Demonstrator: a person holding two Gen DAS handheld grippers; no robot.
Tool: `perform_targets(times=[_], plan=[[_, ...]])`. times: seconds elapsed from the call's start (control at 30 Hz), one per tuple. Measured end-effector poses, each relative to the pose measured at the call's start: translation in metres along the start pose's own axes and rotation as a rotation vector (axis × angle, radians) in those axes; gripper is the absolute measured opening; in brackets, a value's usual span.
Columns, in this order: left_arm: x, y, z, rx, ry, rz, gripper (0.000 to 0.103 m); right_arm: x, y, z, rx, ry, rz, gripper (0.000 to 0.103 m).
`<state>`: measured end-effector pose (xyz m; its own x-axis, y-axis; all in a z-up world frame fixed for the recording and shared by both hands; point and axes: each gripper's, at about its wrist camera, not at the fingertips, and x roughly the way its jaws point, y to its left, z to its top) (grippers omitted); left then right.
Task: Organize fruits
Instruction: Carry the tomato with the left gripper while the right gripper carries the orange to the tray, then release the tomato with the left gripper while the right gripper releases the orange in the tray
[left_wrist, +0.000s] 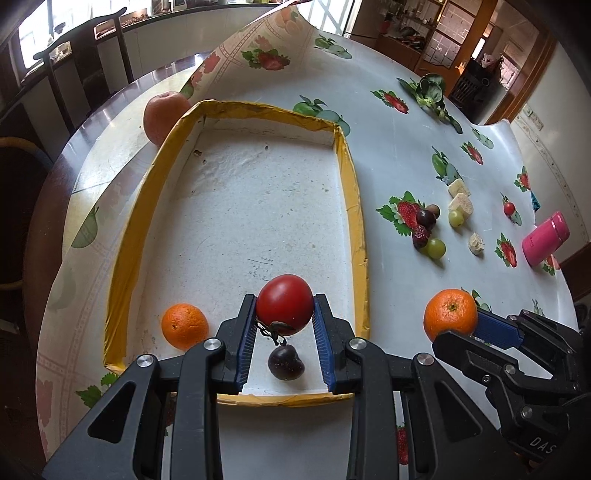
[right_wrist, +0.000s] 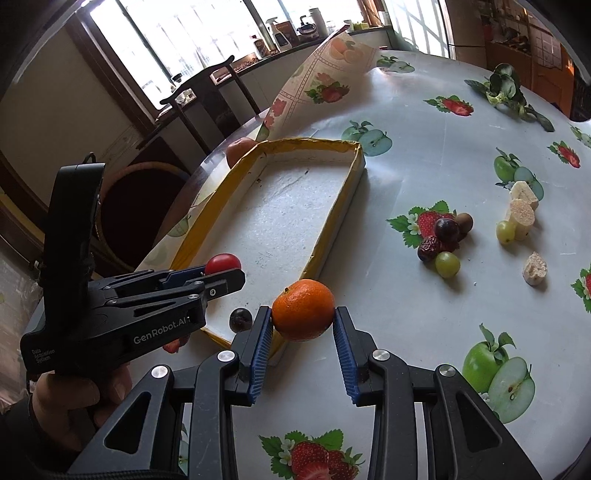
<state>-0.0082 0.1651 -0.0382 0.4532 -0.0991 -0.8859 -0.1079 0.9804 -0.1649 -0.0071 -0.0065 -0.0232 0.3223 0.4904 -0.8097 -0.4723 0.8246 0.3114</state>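
Fruits are held in both grippers above the yellow-rimmed tray (left_wrist: 236, 110) and the surface (right_wrist: 424, 173).

A red tomato (left_wrist: 284, 303) is clamped between the blue pads of the left gripper (left_wrist: 284, 314), its jaws closed on the fruit's sides, over the near end of the tray. Below it, inside the tray, a dark plum (left_wrist: 285, 363) and an orange (left_wrist: 184, 325) are seen lying. A second orange (right_wrist: 303, 309) is gripped at its sides by the narrow-set jaws of the right gripper (right_wrist: 303, 325), just beside the tray's near corner. Grapes and dark fruits (right_wrist: 441, 236) are clustered well apart on the strawberry-printed cloth, and an apple (left_wrist: 164, 114) is set behind the tray's far edge.
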Motion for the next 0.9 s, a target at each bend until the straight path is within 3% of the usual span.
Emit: perform_targets(times=[0.33, 0.9], plan=[[0.004, 0.035, 0.011, -0.061, -0.005, 0.020, 0.027, 0.023, 0.025, 0.010, -0.035, 0.015, 0.027, 0.034], [0.033, 0.054, 0.022, -0.093, 0.036, 0.035, 0.027, 0.077, 0.048, 0.021, -0.095, 0.110, 0.048, 0.034]])
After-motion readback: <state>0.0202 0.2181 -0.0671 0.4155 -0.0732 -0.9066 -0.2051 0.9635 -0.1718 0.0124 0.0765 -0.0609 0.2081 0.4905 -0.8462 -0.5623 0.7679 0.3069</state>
